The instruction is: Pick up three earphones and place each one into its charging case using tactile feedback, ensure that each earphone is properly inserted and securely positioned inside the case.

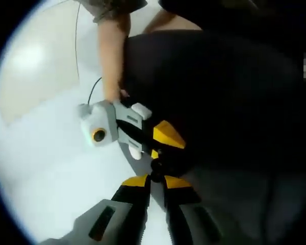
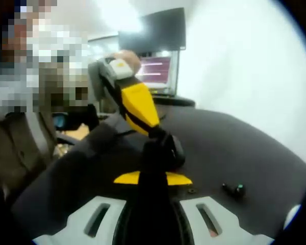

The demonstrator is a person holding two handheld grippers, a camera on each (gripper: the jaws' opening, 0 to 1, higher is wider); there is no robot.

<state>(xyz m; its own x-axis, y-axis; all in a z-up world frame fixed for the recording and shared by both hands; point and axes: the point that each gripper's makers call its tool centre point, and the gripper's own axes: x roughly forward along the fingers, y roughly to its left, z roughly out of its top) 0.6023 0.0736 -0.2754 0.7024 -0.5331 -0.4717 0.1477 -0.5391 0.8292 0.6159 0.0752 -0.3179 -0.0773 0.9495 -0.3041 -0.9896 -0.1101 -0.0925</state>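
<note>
In the right gripper view my right gripper (image 2: 153, 176) has its jaws drawn together on a black rounded charging case (image 2: 166, 148), held above the black table (image 2: 255, 153). My left gripper (image 2: 155, 133) comes down from the upper left, and its yellow tip meets the top of the case. In the left gripper view my left gripper (image 1: 156, 179) is shut on a small dark piece (image 1: 157, 166), apparently an earphone, right where the right gripper (image 1: 154, 153) reaches in. A loose black earphone (image 2: 233, 190) with a green light lies on the table to the right.
A person (image 2: 25, 138) stands at the left edge of the table, and an arm (image 1: 112, 56) holds the right gripper. A dark monitor (image 2: 155, 30) and a lit screen (image 2: 154, 69) stand behind the table. Pale floor (image 1: 46, 153) lies beside the table.
</note>
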